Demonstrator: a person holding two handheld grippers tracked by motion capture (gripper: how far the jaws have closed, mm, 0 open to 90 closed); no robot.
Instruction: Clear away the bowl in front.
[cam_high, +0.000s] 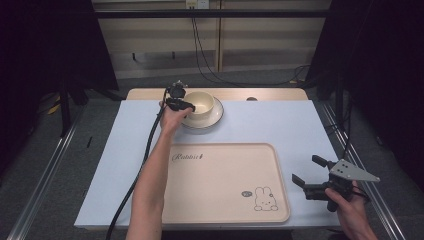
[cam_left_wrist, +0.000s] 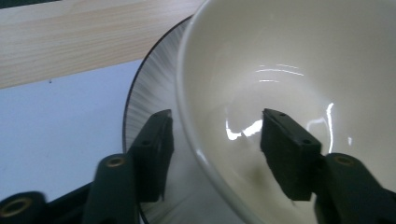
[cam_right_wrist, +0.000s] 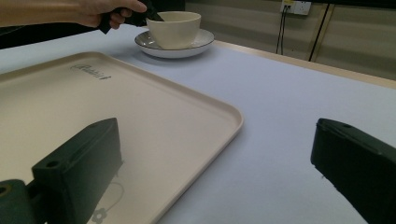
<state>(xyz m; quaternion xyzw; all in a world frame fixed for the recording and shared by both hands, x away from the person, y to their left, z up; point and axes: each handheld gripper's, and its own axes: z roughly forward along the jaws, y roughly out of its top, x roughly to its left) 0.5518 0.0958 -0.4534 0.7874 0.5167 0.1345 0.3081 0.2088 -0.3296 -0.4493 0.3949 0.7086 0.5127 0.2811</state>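
Observation:
A cream bowl (cam_high: 201, 104) stands on a white plate with a dark rim (cam_high: 216, 119) at the back of the table. My left gripper (cam_high: 190, 106) reaches it from the left and is open. In the left gripper view its jaws straddle the bowl (cam_left_wrist: 289, 60) wall, one outside above the plate (cam_left_wrist: 149, 93) and one inside, with gaps on both sides of the rim. My right gripper (cam_high: 306, 168) is held low at the front right, open and empty, just right of the beige tray (cam_high: 220, 180).
The tray (cam_right_wrist: 116, 102) with a rabbit drawing lies on a pale blue mat (cam_high: 280, 125). A wooden table edge (cam_high: 270, 93) runs behind the bowl. Cables hang at the back wall, and dark curtains flank both sides.

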